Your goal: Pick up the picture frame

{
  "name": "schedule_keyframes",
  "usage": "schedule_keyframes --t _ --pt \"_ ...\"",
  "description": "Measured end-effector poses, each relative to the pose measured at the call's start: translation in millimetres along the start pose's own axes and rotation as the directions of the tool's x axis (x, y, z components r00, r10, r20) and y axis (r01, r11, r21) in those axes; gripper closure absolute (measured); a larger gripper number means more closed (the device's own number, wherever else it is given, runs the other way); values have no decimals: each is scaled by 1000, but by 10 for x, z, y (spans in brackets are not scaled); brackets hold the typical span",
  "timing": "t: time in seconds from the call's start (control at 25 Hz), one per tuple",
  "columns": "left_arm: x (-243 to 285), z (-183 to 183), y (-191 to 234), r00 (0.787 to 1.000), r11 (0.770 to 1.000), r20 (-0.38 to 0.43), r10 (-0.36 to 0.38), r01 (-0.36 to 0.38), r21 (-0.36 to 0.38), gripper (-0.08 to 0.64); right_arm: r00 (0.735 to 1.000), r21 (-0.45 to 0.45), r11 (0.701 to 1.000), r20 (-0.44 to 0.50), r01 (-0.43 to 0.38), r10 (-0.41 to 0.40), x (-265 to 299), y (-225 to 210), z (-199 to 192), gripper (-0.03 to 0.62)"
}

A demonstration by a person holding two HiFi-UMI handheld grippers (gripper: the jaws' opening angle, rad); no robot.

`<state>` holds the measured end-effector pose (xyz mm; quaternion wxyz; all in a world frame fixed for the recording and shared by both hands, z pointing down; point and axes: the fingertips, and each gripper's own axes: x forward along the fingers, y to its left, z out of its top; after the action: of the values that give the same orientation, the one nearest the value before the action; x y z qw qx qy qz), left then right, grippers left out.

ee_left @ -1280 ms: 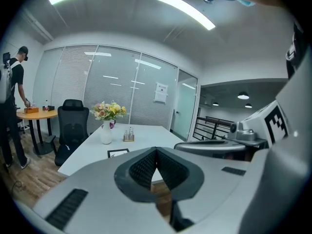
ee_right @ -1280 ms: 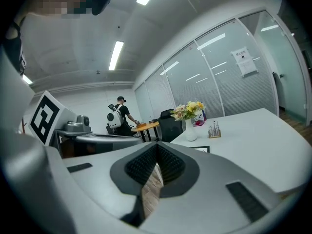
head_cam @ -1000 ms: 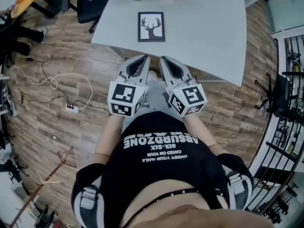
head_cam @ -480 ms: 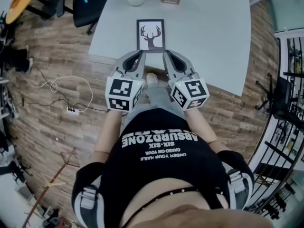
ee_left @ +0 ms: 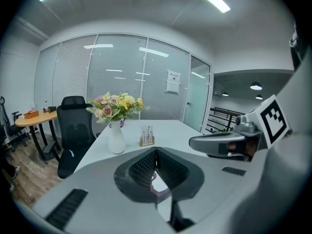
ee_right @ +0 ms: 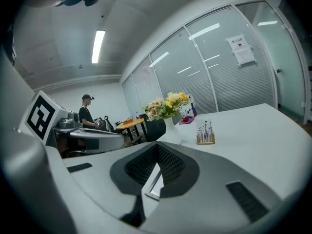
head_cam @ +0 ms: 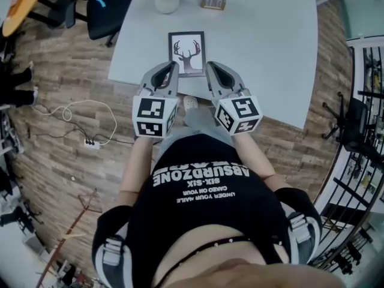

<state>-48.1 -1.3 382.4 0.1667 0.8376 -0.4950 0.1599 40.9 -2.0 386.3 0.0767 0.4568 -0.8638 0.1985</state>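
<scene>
A dark-edged rectangular picture frame (head_cam: 186, 53) lies flat on the smooth pale grey counter (head_cam: 264, 53), its white mat carrying a black stag's head. It sits close to the counter's near edge and nearer the left edge than the right, long sides running away from the person.

The left tongs (head_cam: 172, 65) reach over the near edge to the frame's near left corner, the right tongs (head_cam: 210, 65) to its near right corner. Whether either touches the frame cannot be told. Both are grey, teardrop-shaped shells topped with white marker cubes.

In the left gripper view the left tongs (ee_left: 156, 150) have their tips together and grip nothing; the black ribbed pads (ee_left: 142, 168) leave only a small wedge behind the tips. The right tongs (ee_right: 157, 145) are pinched to the same point – through their wedge a corner of the frame (ee_right: 156, 188) shows on the counter below.

Towards the far left corner stands a round white vase (head_cam: 166, 3) of pink and yellow flowers, and beside it a small wooden rack (head_cam: 214, 0) of thin metal pieces. A black mesh office chair (head_cam: 108, 8) stands off the counter's left edge on the wood-plank floor (head_cam: 66, 101).
</scene>
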Motion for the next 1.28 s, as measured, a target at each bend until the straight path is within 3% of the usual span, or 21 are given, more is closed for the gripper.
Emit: schedule_keyframes --t 0.72,1.28 --pt "477 -156 420 996 996 -59 72 -75 -51 543 996 -59 998 -89 -5 0 574 -337 -89 575" --pt "808 -379 603 988 995 -144 58 -68 -66 523 983 -77 997 -182 4 -18 890 -539 -297 574"
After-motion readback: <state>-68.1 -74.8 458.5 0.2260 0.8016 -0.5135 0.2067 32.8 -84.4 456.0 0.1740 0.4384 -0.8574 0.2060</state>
